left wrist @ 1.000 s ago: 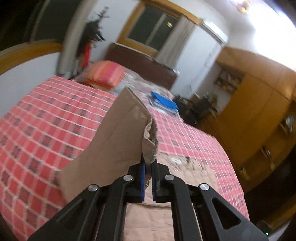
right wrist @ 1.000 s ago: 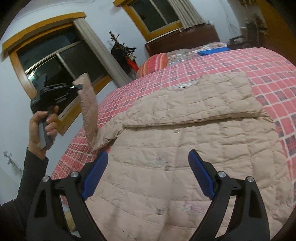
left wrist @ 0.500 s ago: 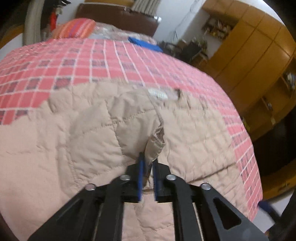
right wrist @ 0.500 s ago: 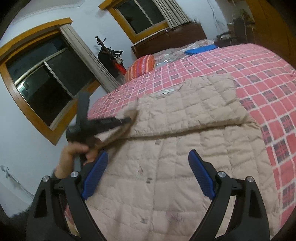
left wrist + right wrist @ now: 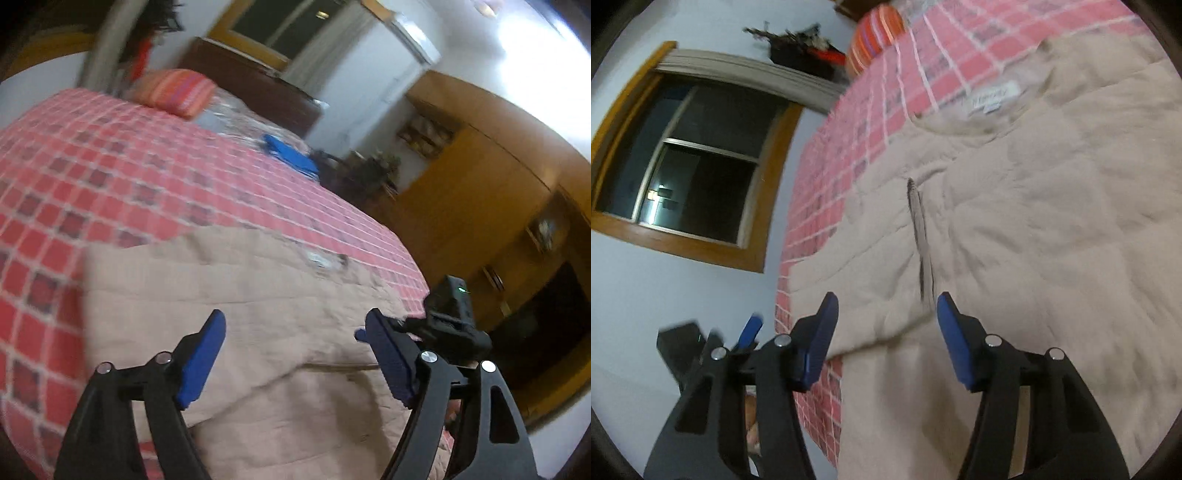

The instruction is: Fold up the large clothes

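Your left gripper has its fingers wide apart, nothing between them, hovering over the near part of the beige quilted jacket. Your right gripper is the same: fingers spread, empty, just above the jacket. Each gripper shows up in the other's view: the right one at the left camera's right edge, the left one low at the right camera's left edge (motion blur, can't read contact with the fabric on either).

The jacket lies flat on the bed, covered in a red checked sheet. In the right wrist view a folded-over sleeve lies across the body, its edge running along a dark seam that goes straight away from the fingers. Beyond that is the neckline with a white label.

Farther up the bed: a blue flat item, then an orange striped pillow near the dark headboard. Wooden wardrobe to the right, wood-framed window on the left wall.
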